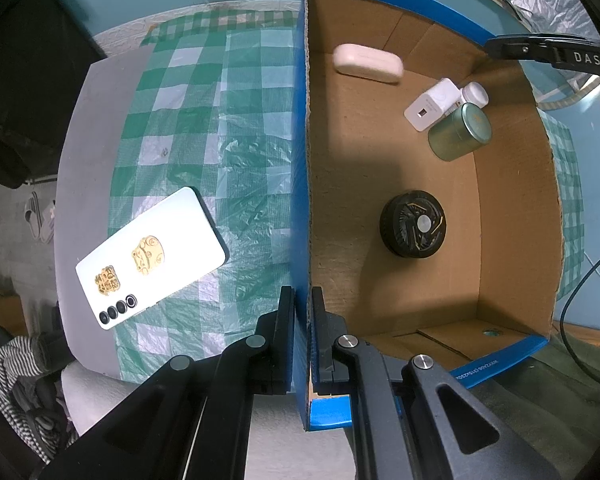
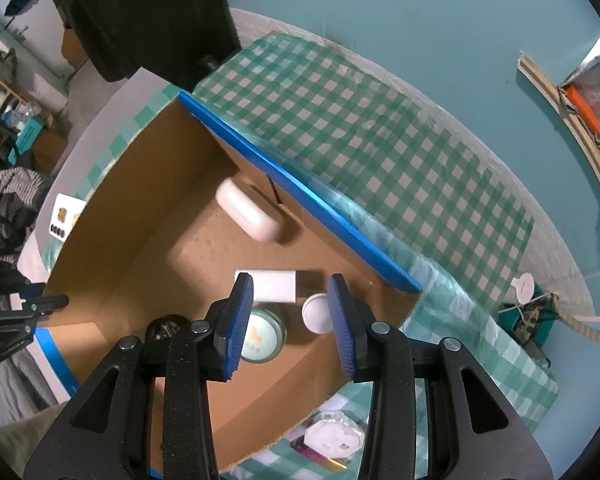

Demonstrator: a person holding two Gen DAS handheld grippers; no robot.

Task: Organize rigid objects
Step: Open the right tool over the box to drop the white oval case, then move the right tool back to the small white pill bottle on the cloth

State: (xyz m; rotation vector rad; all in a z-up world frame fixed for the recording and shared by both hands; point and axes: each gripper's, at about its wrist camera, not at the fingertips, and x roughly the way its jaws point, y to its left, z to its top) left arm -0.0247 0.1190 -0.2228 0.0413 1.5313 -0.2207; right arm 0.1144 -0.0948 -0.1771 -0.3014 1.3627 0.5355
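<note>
A blue-edged cardboard box stands on the checked tablecloth. My left gripper is shut on the box's near wall. Inside lie a white case, a white charger, a white-capped bottle, a green tin and a black round fan. My right gripper is open and empty above the box, over the charger, bottle and tin. The case lies further in. A white phone lies face down left of the box.
The green checked cloth covers a grey table against a teal wall. A white round object lies by the box's near corner. A small white disc and a rope sit at the right.
</note>
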